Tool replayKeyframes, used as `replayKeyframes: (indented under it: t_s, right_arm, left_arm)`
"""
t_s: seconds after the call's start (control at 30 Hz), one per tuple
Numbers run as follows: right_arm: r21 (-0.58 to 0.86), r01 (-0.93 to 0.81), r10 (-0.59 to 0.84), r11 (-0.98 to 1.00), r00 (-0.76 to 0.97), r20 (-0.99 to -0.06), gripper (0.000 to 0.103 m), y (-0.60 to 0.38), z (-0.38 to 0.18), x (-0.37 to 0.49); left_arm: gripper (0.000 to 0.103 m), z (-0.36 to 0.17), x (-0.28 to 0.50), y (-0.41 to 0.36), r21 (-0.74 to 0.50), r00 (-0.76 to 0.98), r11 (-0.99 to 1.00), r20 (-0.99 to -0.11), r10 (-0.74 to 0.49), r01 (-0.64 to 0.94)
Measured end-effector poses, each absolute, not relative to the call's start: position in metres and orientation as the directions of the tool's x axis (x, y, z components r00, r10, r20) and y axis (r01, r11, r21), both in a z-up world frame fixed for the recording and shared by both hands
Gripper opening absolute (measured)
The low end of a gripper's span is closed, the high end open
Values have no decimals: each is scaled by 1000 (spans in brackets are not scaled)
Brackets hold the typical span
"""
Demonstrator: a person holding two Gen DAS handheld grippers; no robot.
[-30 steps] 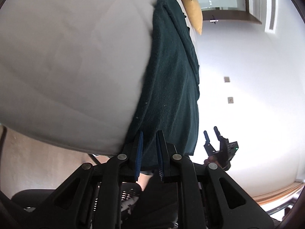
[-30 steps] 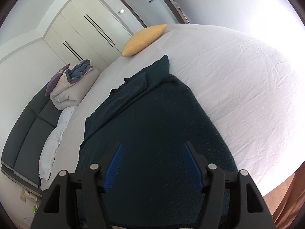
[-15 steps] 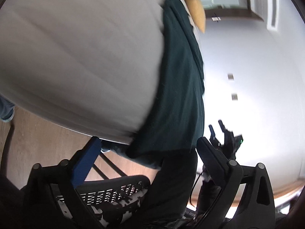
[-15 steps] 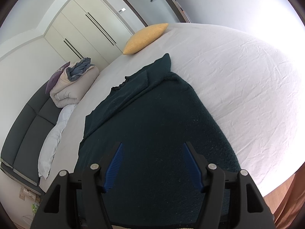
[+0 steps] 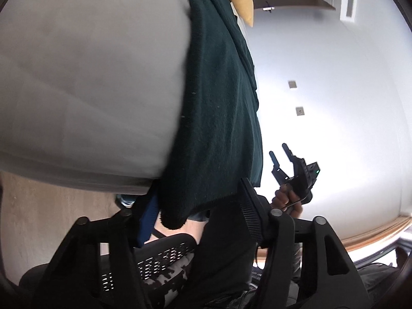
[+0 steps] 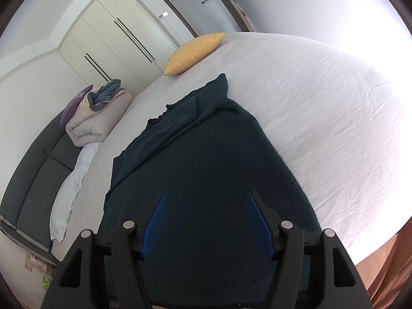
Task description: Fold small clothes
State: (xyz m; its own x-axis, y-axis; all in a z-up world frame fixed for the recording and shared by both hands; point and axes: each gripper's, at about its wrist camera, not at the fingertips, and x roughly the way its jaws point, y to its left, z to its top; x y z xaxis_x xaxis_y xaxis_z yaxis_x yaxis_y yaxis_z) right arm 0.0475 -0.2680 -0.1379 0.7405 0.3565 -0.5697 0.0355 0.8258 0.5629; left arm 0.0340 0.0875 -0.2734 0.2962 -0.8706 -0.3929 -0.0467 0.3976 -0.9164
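- Fingers of left gripper (image 5: pixel 199 206) spread wide; hem corner of the dark green garment (image 5: pixel 219 97) hangs down betw. them, not pinched. Left blue pad partly hidden behind the cloth.
- Right gripper (image 6: pixel 208 221): fingers wide apart, blue pads (image 6: pixel 154 224) facing each other, hovering over the garment's near end; contact w/ cloth can't be told.
- Right gripper also seen in left-wrist view (image 5: pixel 280 154), held in a hand (image 5: pixel 287 198), off to the side of the bed edge, fingers apart.
- No readable writing, brand or label anywhere.
- Garment: dark teal-green, fuzzy knit-like surface w/ pale lint specks; lies lengthwise on the bed (image 6: pixel 322 118), near end draped over the bed edge; far part folded into a narrower strip w/ a wavy edge.
- Bed sheet white, lightly creased.
- Yellow pillow (image 6: pixel 195 51) at far end of bed, apart from garment.
- Rolled beige duvet (image 6: pixel 95 118) beside the dark headboard (image 6: pixel 36 175).
- Mesh chair (image 5: pixel 164 260) below left gripper.
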Motion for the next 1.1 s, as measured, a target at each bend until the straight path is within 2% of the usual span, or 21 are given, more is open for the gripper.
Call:
replayKeyframes:
  t_s: [0.07,0.13,0.3,0.37,0.43,0.63,0.8,0.83,0.87,0.97,1.1]
  right_arm:
    - [563,36,354,826,743,-567,66,-268,-138,47]
    - [562,37,352,826,744,-567,66,-269,-137,48]
    - [563,56,328,824,763,-557,66,-283,-134,46]
    - [562,62,320,825,768,-555,66,-288,-133,46]
    - [558,68,312,827,770,-556,66,-292,-133,45]
    - [553,85,293,829,776,-558,66,-306,-131,43]
    - [545,112,277,831,767,-579,66,-321,-134,36]
    - [536,122,268,835,761,-591,66,-325,-134,33]
    - [526,130,259,841,757,-600,66,-328,-135,31]
    - [497,159,236,853,732,-639,66,-342,-139,23]
    - [440,216,223,872,625,-748,66,-360,-156,21]
  left_arm:
    - [40,-273,33,89,-917,311,397,-389,-867,-40]
    - [32,-270,35,86,-916,321,400,-388,-864,-30]
    - [32,-265,33,98,-925,377,380,-360,-853,-21]
    - [22,-264,33,105,-935,401,354,-333,-854,-22]
    - [16,-262,35,107,-920,397,391,-367,-841,-21]
    - [15,-263,42,110,-913,329,408,-386,-862,-1]
    - [15,-266,44,128,-916,356,399,-386,-851,-39]
    - [6,-259,43,131,-904,370,427,-403,-837,-20]
    - [4,-251,45,128,-892,383,452,-420,-823,-5]
    - [4,-240,48,130,-878,394,479,-436,-809,11]
    - [4,-230,51,124,-881,397,473,-424,-814,28]
